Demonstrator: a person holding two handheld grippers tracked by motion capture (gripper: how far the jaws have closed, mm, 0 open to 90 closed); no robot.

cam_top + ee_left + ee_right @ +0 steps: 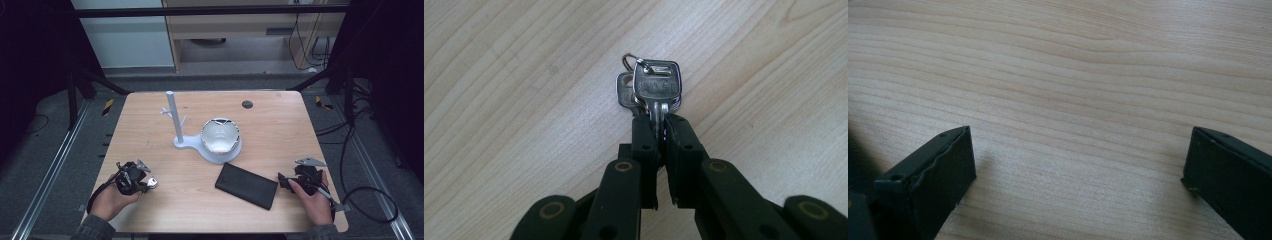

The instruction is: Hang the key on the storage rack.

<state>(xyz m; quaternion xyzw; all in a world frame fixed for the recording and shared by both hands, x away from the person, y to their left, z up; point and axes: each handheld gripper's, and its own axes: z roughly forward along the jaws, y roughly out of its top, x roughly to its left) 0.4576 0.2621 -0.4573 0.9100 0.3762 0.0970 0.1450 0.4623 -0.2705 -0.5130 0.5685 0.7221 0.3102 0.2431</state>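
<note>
Fingers, left gripper point(659, 131): clenched on the blades of a bunch of keys point(651, 89); the pads pinch the shafts, and the key heads and the small split ring point(630, 61) stick out past the tips.
Fingers, right gripper point(1078, 165): released, jaws standing wide apart over bare wood, nothing between them.
Where the keys are: at the near left of the table point(280, 125), in the left gripper point(150, 184), low over the wood or on it; I cannot tell which.
Right gripper's place: near right of the table point(283, 181), just right of a black wallet-like case point(246, 185) that lies flat and untouched.
Other things: a white stand with a post and short pegs point(173, 116) at mid table, its round tray point(222, 156) holding a white bowl-shaped object point(220, 135).
Step in hand: by my reading, the grasp on the keys is made and the carry has not begun.
Next move calls for: probably a lift clear of the wood and a carry toward the far right, to the stand; hanging the ring on a peg would need the ring turned open-side toward the peg tip.
Risk: the grip is on thin metal, so the keys could swivel or slip.
Writing: stamped letters on the front key's head, too blurred to read; no other labels legible.
</note>
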